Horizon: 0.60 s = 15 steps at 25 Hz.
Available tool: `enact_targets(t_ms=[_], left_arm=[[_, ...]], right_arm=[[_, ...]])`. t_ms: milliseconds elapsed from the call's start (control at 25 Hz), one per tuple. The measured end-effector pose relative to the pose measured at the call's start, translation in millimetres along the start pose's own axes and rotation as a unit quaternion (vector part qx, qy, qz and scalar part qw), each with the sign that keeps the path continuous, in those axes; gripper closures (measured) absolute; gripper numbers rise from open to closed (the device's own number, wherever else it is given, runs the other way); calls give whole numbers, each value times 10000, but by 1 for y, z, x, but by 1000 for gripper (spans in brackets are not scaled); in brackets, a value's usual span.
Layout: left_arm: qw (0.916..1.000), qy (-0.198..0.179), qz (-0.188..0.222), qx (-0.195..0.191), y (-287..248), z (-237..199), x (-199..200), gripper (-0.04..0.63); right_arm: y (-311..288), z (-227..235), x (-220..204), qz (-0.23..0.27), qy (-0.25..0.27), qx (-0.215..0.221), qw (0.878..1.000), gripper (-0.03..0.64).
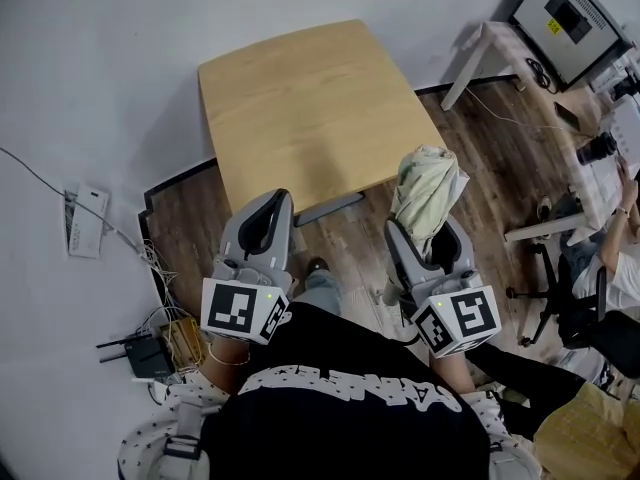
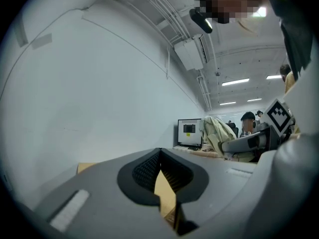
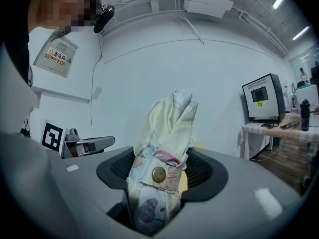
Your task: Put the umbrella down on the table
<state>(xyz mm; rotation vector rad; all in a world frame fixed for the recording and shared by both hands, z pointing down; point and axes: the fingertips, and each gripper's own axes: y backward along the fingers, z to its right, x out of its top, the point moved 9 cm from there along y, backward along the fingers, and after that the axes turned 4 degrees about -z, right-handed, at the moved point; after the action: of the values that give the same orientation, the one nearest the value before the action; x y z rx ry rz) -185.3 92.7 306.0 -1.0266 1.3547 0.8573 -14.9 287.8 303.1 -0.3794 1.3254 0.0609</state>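
Pale wood formed the table [image 1: 310,108], whose top lay bare ahead of both grippers. The right gripper [image 1: 428,236] had its jaws set wide and clamped on the umbrella [image 1: 428,193], a folded cream one with faint printed patches. Its strap, fastened by a brass snap, sat right at the pads [image 3: 202,169]. The umbrella stood up out of the jaws and was held in the air just off the table's near right corner, not resting on the tabletop. The left gripper [image 1: 278,200] was by the table's near edge. It carried nothing, and its jaws were drawn together at the tips. Well to the right, a monitor [image 1: 570,13] stood on a separate desk.
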Motion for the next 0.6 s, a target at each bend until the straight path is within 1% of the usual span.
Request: enact_targets(t_ms=[280,600], left_arm=[[10000,23,65,37,-23,-18,6,594],[9998,190,78,2,-50,-37,7,594]], right_arm=[[-27,7,15,-28,94,13,10000,322],[-58,15,26,-130,146,29,9998,322]])
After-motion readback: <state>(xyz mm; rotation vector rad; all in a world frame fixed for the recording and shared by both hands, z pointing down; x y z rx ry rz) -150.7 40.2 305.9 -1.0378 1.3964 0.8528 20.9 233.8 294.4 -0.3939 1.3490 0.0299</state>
